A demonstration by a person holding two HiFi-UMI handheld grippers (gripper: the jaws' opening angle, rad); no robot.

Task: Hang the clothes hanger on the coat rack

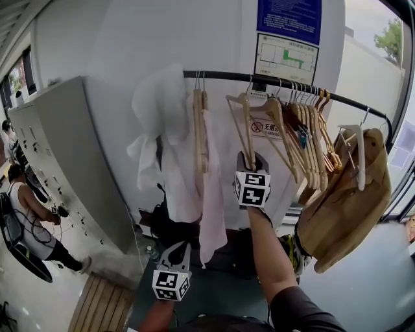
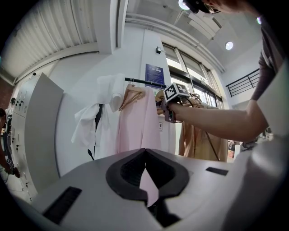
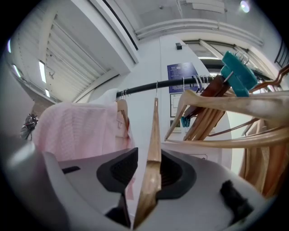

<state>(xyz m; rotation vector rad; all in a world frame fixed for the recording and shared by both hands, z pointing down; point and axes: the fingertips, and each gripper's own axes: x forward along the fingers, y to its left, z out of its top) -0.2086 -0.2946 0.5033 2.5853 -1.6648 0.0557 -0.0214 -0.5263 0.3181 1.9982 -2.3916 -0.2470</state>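
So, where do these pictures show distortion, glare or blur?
Head view: the fisheye bends the black rail into an arc, and the window is washed out. Left gripper view: ceiling lamps glare. Right gripper view: the wooden hanger blurs near the lens.

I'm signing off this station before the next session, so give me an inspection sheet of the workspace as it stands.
Surface: black rail, crowded toward its right end.
Job's things: wooden hanger, hook over the black rail.
Clutter: white garment, pink garment, bunch of spare hangers and tan jacket, all on the rail.
Grippers: right gripper jaws apart, wooden hanger between them, not clamped; left gripper lower, jaws together, empty.
Cables: a thin pale cord seems to run down beside the grey cabinet.
Surroundings: cabinet at left, a person beside it, signs on the wall.
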